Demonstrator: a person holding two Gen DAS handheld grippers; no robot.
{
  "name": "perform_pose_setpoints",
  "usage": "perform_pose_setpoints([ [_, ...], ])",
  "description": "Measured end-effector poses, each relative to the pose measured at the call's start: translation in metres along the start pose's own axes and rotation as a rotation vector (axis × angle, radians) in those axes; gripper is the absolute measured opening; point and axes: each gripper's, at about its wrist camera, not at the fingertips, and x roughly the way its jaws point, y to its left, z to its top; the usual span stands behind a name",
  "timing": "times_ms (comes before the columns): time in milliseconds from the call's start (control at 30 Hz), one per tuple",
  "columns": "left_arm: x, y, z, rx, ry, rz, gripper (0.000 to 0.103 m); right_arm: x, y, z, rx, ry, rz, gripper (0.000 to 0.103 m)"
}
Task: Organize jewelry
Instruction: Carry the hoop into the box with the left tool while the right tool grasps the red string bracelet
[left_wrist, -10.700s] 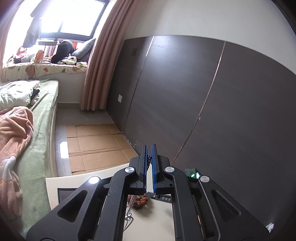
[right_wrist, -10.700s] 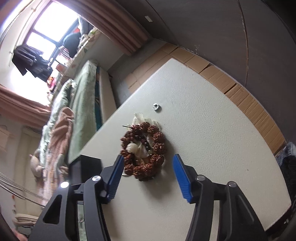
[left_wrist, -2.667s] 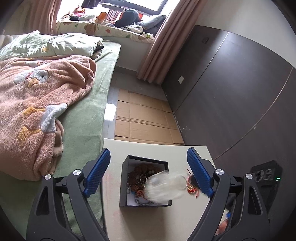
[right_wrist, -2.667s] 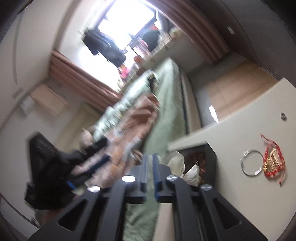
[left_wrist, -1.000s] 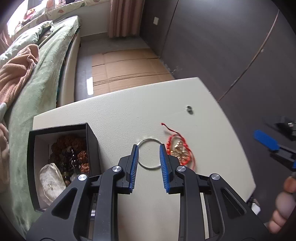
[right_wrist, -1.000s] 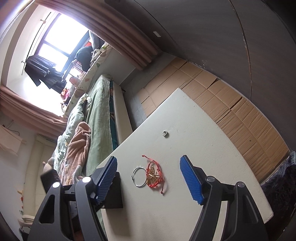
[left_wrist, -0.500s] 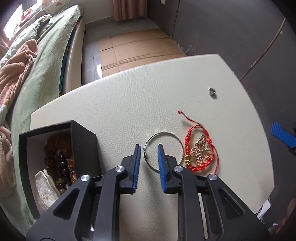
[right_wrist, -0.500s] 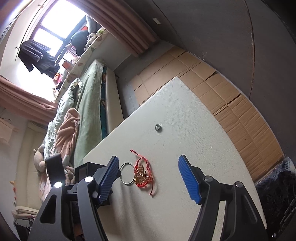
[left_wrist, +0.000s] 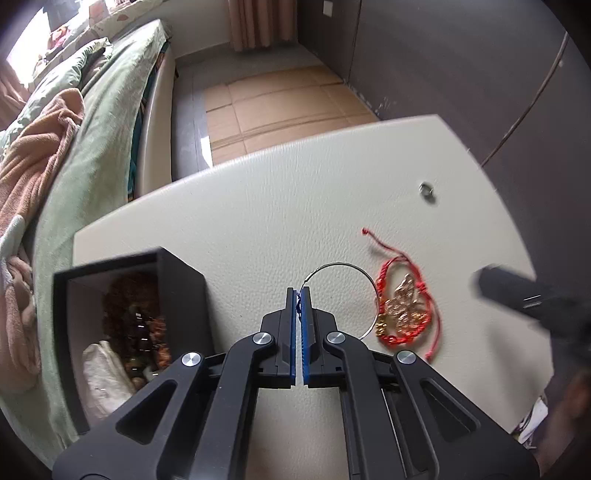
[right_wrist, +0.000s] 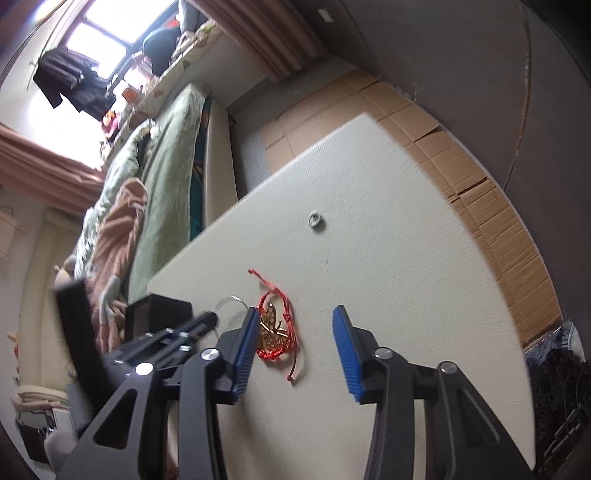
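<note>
My left gripper (left_wrist: 299, 293) is shut on the near-left rim of a thin silver bangle (left_wrist: 347, 266) that lies on the cream table (left_wrist: 258, 206). A red cord bracelet with a gold charm (left_wrist: 404, 306) lies just right of the bangle. A small silver ring (left_wrist: 427, 191) sits farther back right. An open black box (left_wrist: 173, 291) at the left holds brown bead strands and a pale pouch. My right gripper (right_wrist: 293, 325) is open and empty, hovering over the red bracelet (right_wrist: 275, 334); the ring (right_wrist: 316, 221) lies beyond it. The bangle (right_wrist: 231, 304) is blurred there.
A bed with green and pink bedding (left_wrist: 74, 147) runs along the table's left side. Cardboard sheets (left_wrist: 280, 99) cover the floor beyond the table, by a dark panelled wall (left_wrist: 461, 55). The right gripper's blurred body (left_wrist: 532, 299) reaches in over the table's right edge.
My left gripper has closed its fingers onto the bangle's rim. My right gripper has come lower and closer over the red bracelet, still open.
</note>
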Motion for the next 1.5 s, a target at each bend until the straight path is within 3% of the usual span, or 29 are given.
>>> perform_pose_setpoints([
  [367,-0.059,0.014,0.005,-0.001,-0.102,-0.009,0.003,0.030,0.022,-0.004,-0.107,0.018,-0.141,0.023],
  [733,-0.093,0.064,-0.002,-0.059,-0.156,0.016,0.003,0.043,0.046,-0.008,-0.239,-0.013,-0.286,0.013],
  [933,-0.099,0.089,-0.012,-0.098,-0.166,0.024,0.003,0.038,0.037,-0.008,-0.238,0.010,-0.262,0.007],
  [1167,-0.089,0.112,-0.028,-0.156,-0.159,0.005,0.003,0.041,0.052,-0.025,-0.353,0.013,-0.339,0.004],
  [1267,-0.086,0.123,-0.035,-0.188,-0.164,-0.005,0.003,0.034,0.050,-0.025,-0.316,0.003,-0.285,0.003],
  [1500,-0.076,0.134,-0.050,-0.237,-0.184,-0.062,0.004,-0.014,0.062,-0.027,-0.263,-0.125,-0.122,0.003],
])
